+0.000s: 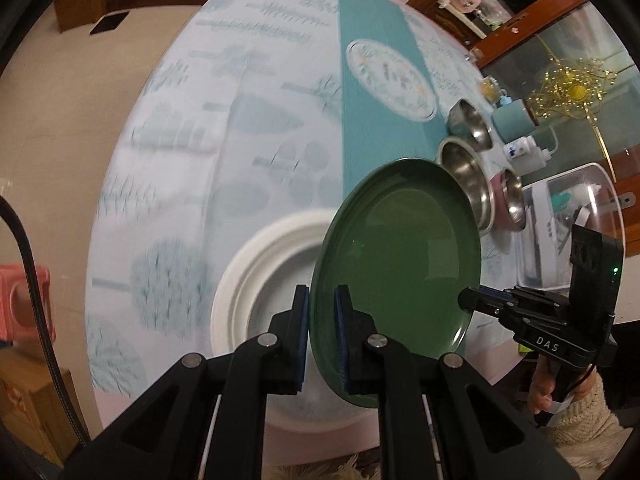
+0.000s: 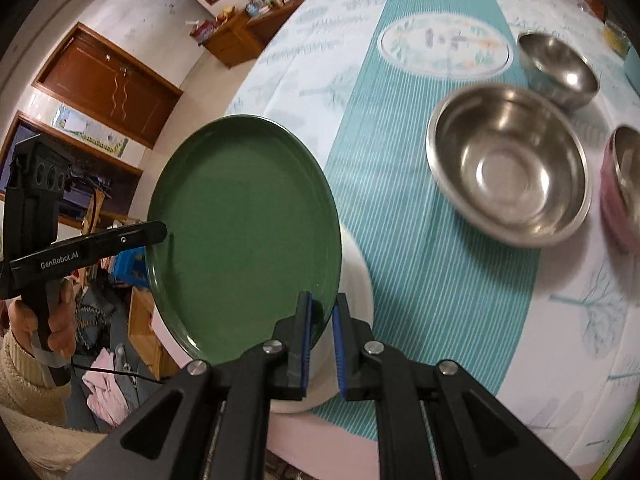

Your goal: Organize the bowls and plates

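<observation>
From my left wrist camera, my left tongs [image 1: 322, 312] are clamped on the near rim of the green plate [image 1: 400, 256], which is tilted up above the table [image 1: 240, 120]. My right tongs [image 1: 466, 300] come in from 3 o'clock and pinch the plate's opposite rim. The white plate [image 1: 260, 268] lies flat just beneath, toward 9 o'clock of the green one. Three steel bowls run off at 1 o'clock: the large steel bowl [image 1: 464, 172], the small steel bowl [image 1: 470, 120] and the pink-sided bowl [image 1: 512, 196]. A patterned plate [image 1: 390, 78] sits at 12 o'clock on the teal runner [image 1: 360, 140].

From my right wrist camera, my right tongs [image 2: 322, 312] grip the green plate's [image 2: 240, 232] lower edge; my left tongs [image 2: 160, 232] bite its rim at 9 o'clock. The white plate [image 2: 356, 276] peeks out behind. The large steel bowl [image 2: 508, 164] sits at 2 o'clock, the small steel bowl [image 2: 558, 68] beyond it, the pink-sided bowl [image 2: 622, 184] at 3 o'clock.
</observation>
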Demonstrator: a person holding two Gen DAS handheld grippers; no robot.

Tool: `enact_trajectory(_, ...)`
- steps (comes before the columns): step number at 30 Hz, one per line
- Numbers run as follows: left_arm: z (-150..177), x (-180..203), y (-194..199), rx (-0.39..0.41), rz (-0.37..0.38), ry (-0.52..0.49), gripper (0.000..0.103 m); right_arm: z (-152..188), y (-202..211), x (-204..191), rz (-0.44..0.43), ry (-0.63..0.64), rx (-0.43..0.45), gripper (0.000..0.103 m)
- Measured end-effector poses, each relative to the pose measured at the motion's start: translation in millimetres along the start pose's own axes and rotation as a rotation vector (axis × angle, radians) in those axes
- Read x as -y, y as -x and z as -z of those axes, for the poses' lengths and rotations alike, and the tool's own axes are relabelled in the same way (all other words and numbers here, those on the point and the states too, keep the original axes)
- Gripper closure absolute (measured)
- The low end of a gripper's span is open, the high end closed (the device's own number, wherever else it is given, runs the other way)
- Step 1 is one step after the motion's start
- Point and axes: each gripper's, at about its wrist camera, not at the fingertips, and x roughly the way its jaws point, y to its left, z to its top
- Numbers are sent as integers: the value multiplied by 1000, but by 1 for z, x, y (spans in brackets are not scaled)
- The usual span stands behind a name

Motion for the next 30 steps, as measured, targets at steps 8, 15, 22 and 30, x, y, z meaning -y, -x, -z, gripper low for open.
enact_trajectory(8, 38, -28, -31, -69, -30, 58, 93, 22, -34, -9, 31, 24, -80, 94)
enact_trajectory(15, 50, -42, -47, -108, -38, 71, 93, 25, -53, -12, 51, 33, -120, 93)
enact_trajectory(22, 45, -36, -55, -125, -53, 36, 93, 19, -58, -13, 80, 24, -127, 93)
enact_trajectory(30, 43, -36, -53, -134, -44, 29, 93, 23, -63, -24, 146, 69, -142, 90)
